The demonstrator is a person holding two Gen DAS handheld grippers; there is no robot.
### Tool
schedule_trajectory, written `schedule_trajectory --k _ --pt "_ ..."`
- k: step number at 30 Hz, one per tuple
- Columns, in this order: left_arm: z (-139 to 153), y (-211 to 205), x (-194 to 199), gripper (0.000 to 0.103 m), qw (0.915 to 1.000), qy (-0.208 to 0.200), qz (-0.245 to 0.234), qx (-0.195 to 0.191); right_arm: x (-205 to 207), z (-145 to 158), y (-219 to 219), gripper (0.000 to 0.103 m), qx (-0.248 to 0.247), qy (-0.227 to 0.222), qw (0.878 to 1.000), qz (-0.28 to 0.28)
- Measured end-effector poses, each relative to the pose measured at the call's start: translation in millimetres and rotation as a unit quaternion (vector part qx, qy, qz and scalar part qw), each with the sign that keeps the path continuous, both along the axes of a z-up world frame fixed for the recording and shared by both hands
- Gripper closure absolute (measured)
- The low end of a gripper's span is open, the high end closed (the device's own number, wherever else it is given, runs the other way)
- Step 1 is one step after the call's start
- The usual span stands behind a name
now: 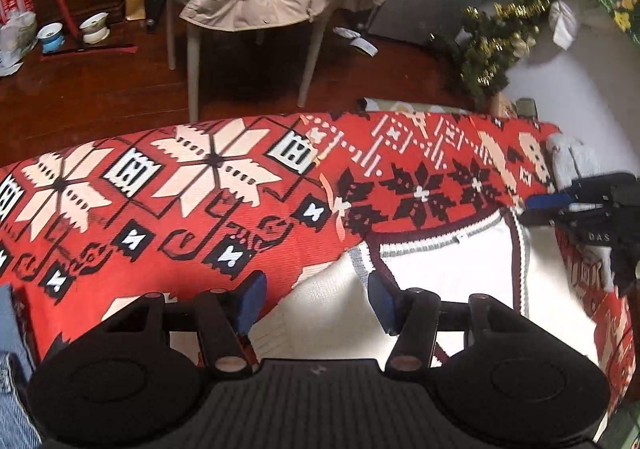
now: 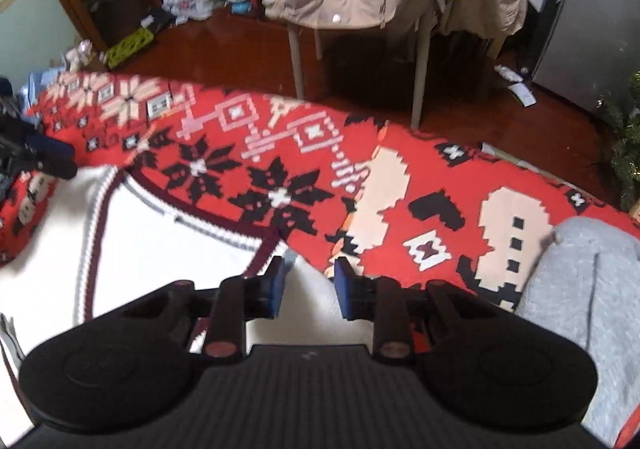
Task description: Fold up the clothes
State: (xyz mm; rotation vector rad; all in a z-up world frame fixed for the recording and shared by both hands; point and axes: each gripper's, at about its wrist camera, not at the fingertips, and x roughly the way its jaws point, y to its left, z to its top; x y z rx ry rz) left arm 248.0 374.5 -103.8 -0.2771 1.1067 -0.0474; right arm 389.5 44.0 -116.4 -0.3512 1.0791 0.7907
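Red patterned blanket, white sweater, unreadable tag

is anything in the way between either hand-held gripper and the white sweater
Nothing visible. The left hand-held gripper and right hand-held gripper are both open directly over the white sweater, with only bare fabric between the fingers.

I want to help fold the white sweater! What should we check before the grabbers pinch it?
1. Left gripper open: ok.
2. Right gripper open: ok.
3. White sweater lying flat on the red blanket: ok near the collar; the rest cannot tell.
4. Fabric sitting between each gripper's fingers: cannot tell, the sweater is below them but contact is unclear.
5. Grey garment off the sweater: ok, it lies beside it on the blanket.
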Motion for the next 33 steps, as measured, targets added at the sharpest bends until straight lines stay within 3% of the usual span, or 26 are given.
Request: schedule_trajectory --k 8,10,11,12,13,14,18,22,28,33 --pt "-15 -12 6 0.05 0.9992 -0.002 -0.03 0.027 -1 -10 5 0.075 -0.008 -0.017 0.999 0.034" --pt "-16 -17 5 0.053 0.9984 -0.007 -0.03 0.048 -8 -10 8 0.088 -0.008 -0.029 0.998 0.051" --pt "-15 -20 4 0.065 0.9971 -0.01 -0.034 0.067 -11 -10 9 0.09 -0.008 -0.037 0.998 0.053" --pt "-15 -24 2 0.069 0.9952 -0.014 -0.039 0.089 -14 -10 10 0.093 -0.009 -0.044 0.998 0.052" --pt "-13 -25 0 0.089 0.9952 -0.016 -0.045 0.086 -17 -10 10 0.093 -0.009 -0.052 0.997 0.052" --pt "-11 -27 -2 0.099 0.995 -0.019 -0.047 0.086 -21 -10 11 0.095 -0.01 -0.06 0.997 0.051" --pt "-10 -33 -5 0.099 0.9941 -0.024 -0.039 0.098 -29 -6 8 0.101 -0.009 -0.08 0.996 0.043" --pt "4 -39 -15 0.1 0.9939 -0.055 -0.017 0.094 -37 9 2 0.101 0.008 -0.091 0.995 0.027" --pt "54 -53 -59 0.1 0.9898 -0.112 -0.005 0.088 -65 50 -14 0.101 0.039 -0.117 0.992 0.007" --pt "99 -76 -122 0.101 0.9813 -0.162 0.006 0.103 -126 97 -37 0.101 0.067 -0.164 0.984 -0.011"
